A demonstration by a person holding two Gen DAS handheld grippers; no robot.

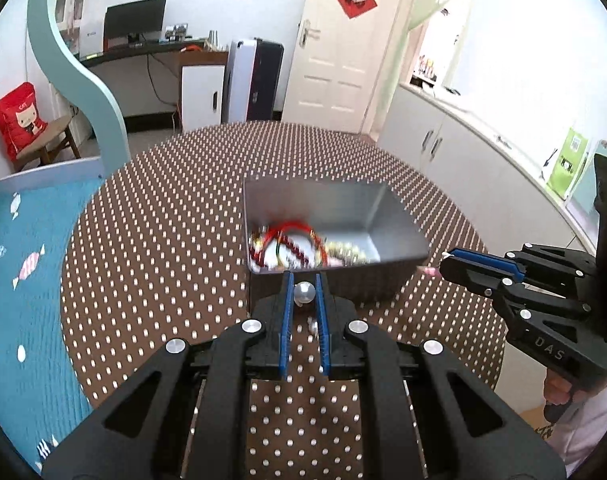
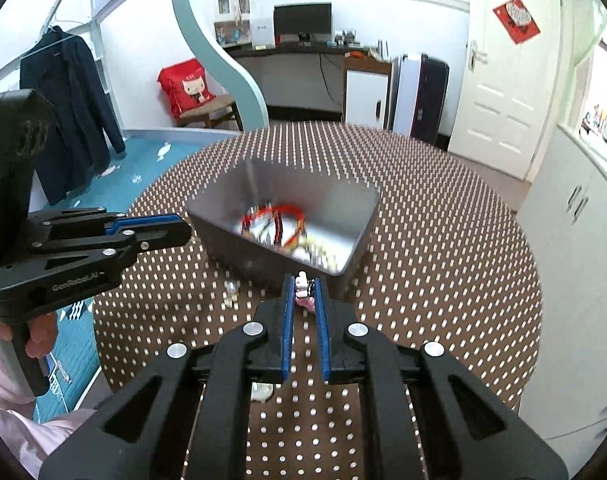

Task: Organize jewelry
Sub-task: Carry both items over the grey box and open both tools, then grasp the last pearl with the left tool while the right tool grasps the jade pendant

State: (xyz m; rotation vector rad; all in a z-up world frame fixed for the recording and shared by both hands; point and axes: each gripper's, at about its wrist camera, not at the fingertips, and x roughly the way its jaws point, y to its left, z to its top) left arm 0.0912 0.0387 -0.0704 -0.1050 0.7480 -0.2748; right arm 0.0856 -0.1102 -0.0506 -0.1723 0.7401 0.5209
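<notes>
An open grey metal box (image 1: pixel 399 216) stands on the dotted brown table and holds red bangles (image 1: pixel 299 236) and beaded pieces, blurred in both views. My left gripper (image 1: pixel 304 277) is just in front of the box's near wall, shut on a round pearly bead (image 1: pixel 304 293). My right gripper (image 2: pixel 303 280) is shut on a small pink and white piece (image 2: pixel 303 294), close to the box's (image 2: pixel 223 236) near corner. Each gripper shows in the other's view: the right gripper (image 1: pixel 445 259) to the right of the box, the left gripper (image 2: pixel 185 227) to its left.
A small pale piece (image 2: pixel 231 294) lies on the tablecloth (image 2: pixel 443 280) left of the box, and another (image 2: pixel 263 392) shows under my right gripper. A blue patterned bed (image 1: pixel 23 280) borders the table on the left and white cabinets (image 1: pixel 483 160) on the right. A person's hand (image 2: pixel 39 340) holds the left gripper's handle.
</notes>
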